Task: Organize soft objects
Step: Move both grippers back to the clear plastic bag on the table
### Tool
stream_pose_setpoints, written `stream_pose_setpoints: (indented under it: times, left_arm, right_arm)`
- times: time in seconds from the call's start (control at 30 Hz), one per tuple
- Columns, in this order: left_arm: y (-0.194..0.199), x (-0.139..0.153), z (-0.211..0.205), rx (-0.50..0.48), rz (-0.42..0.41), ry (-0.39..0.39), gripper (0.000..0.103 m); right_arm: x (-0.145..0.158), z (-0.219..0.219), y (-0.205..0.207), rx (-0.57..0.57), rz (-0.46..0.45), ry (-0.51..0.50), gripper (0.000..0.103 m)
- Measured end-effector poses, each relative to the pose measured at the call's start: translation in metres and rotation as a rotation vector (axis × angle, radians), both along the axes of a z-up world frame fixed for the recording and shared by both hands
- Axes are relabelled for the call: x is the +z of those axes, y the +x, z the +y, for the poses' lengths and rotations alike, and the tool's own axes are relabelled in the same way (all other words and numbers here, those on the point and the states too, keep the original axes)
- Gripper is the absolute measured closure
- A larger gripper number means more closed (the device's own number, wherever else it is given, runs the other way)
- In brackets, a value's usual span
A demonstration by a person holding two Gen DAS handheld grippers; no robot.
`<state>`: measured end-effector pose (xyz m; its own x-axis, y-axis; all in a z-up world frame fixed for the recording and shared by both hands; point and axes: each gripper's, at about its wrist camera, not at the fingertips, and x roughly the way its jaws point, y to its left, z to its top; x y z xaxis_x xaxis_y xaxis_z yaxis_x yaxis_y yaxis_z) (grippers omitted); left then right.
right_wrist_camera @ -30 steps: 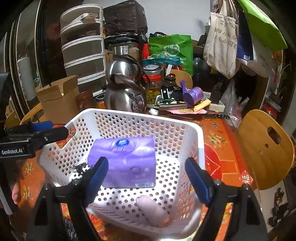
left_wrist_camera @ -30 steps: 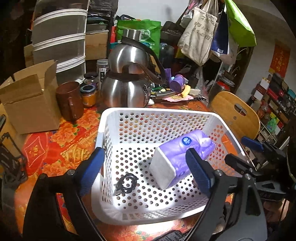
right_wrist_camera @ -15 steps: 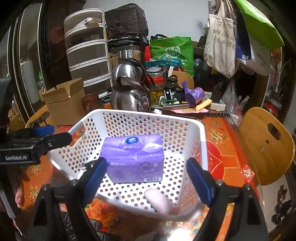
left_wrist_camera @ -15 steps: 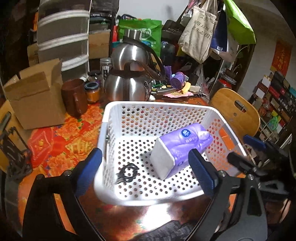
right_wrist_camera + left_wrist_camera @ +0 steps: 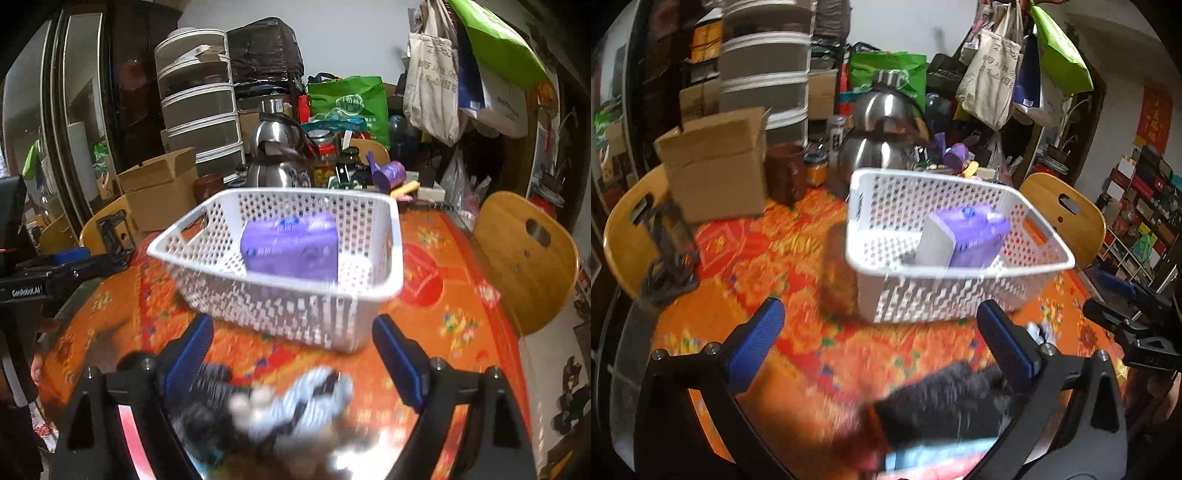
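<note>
A white perforated basket (image 5: 960,271) (image 5: 273,277) stands on the orange floral tablecloth with a purple tissue pack (image 5: 975,240) (image 5: 291,247) inside. My left gripper (image 5: 879,314) hangs short of the basket's near wall, its jaws opening, the pads pressing on nothing. A dark fuzzy soft item (image 5: 938,406) lies blurred on the table low by its right finger. My right gripper (image 5: 291,326) is open in front of the basket. Below it lie a blue-striped soft item (image 5: 306,398) and a dark one (image 5: 207,398), both blurred and untouched.
Behind the basket stand a steel kettle (image 5: 879,147), a brown mug (image 5: 785,173) and a cardboard box (image 5: 716,166). Wooden chairs (image 5: 1067,214) (image 5: 624,236) flank the table. The other gripper shows at each view's edge (image 5: 1119,295) (image 5: 70,262).
Both grippers have drawn back from over the basket toward the table's near edge. The basket now sits ahead of the fingers, and soft items have come into view beneath them. The left jaws spread wider.
</note>
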<state>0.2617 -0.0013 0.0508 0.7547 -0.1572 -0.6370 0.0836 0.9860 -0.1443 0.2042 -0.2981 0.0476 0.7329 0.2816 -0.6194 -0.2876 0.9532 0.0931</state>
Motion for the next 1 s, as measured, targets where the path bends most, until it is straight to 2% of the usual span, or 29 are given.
stream_pose_setpoints:
  times: [0.2,0.33,0.43,0.57,0.8,0.87,1.0]
  left_arm:
    - [-0.046,-0.037,0.012,0.034,0.068,0.059,0.000]
    - [-0.081,-0.053,0.012,0.029,0.056,0.079,0.000]
    - [-0.111,-0.065,0.011,0.014,0.048,0.066,0.000]
    - [-0.148,-0.089,0.002,0.001,0.084,0.067,0.001]
    - [-0.187,-0.123,-0.007,-0.014,0.129,0.036,0.018]
    - [-0.191,-0.125,-0.008,-0.014,0.123,0.031,0.021]
    - [-0.195,-0.127,-0.013,-0.027,0.119,0.027,0.039]
  right_arm:
    - [-0.036,-0.013,-0.045,-0.017,0.046,0.025,0.015]
    - [-0.065,-0.020,-0.067,-0.040,0.099,0.038,0.015]
    - [-0.082,-0.024,-0.089,-0.045,0.123,0.058,0.015]
    - [-0.098,-0.021,-0.115,-0.037,0.139,0.072,0.015]
    - [-0.110,-0.013,-0.142,-0.005,0.134,0.084,0.016]
    - [-0.112,-0.009,-0.143,0.005,0.139,0.077,0.019]
    - [-0.119,-0.003,-0.141,0.028,0.148,0.069,0.030]
